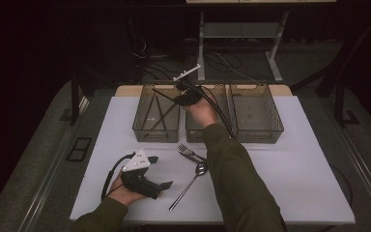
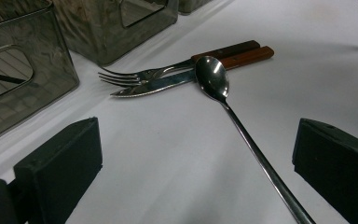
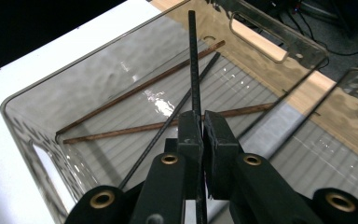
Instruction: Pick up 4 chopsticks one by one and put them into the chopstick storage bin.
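Observation:
My right gripper (image 1: 180, 93) (image 3: 202, 122) is shut on a thin black chopstick (image 3: 193, 60) and holds it over the leftmost clear bin (image 1: 140, 123) (image 3: 98, 79). Inside that bin lie two brown chopsticks (image 3: 140, 89) and another black one (image 3: 165, 127). My left gripper (image 1: 160, 171) (image 2: 196, 163) rests low at the table's front left, open, nothing between its jaws. A long-handled spoon (image 1: 193, 177) (image 2: 213, 77) lies just ahead of it, its bowl touching a fork (image 1: 186, 151) (image 2: 121, 77) and a serrated knife (image 2: 144, 87), both with wooden handles.
Three clear bins stand in a row at the back of the white table (image 1: 294, 169): the middle bin (image 1: 194, 133) and the right bin (image 1: 256, 128) beside the one with chopsticks. The person's right forearm (image 1: 227, 164) reaches across the table's middle.

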Tool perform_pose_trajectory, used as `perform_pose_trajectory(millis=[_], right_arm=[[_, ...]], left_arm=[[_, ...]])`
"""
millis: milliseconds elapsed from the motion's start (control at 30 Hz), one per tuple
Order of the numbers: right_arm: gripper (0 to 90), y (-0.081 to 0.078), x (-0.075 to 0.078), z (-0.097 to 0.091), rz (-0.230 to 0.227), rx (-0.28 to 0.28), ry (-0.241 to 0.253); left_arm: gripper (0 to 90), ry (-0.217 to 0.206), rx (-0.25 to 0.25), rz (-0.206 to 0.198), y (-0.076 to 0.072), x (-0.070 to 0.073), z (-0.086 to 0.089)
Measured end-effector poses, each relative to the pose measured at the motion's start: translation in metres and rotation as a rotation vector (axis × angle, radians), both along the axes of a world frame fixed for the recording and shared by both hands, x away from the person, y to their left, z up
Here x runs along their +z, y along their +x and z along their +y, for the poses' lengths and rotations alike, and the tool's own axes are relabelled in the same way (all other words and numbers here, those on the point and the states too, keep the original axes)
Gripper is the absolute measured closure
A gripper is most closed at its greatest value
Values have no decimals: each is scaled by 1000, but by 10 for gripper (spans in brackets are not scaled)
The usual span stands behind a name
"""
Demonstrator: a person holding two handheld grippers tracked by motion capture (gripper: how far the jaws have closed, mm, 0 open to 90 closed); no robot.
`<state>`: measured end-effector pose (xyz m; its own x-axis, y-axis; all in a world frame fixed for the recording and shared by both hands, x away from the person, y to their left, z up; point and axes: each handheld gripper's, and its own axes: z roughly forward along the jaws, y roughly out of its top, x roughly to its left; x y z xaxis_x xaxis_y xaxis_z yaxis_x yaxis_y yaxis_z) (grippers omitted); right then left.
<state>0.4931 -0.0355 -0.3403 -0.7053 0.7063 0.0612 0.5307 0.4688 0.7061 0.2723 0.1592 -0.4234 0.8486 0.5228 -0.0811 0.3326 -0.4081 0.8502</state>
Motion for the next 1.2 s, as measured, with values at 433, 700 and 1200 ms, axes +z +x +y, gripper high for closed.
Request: perform_pose_trajectory(millis=[433,700,1200], right_arm=[[853,11,-17,39,28,-24,-6],[751,10,-17,43,17,-37,-3],[586,-5,-4,11,3,22,67]], left_arm=[[9,-11,-3,4,0,0,-1],[9,-16,-5,0,1,0,1],[9,-8,-3,-9,2,0,2]])
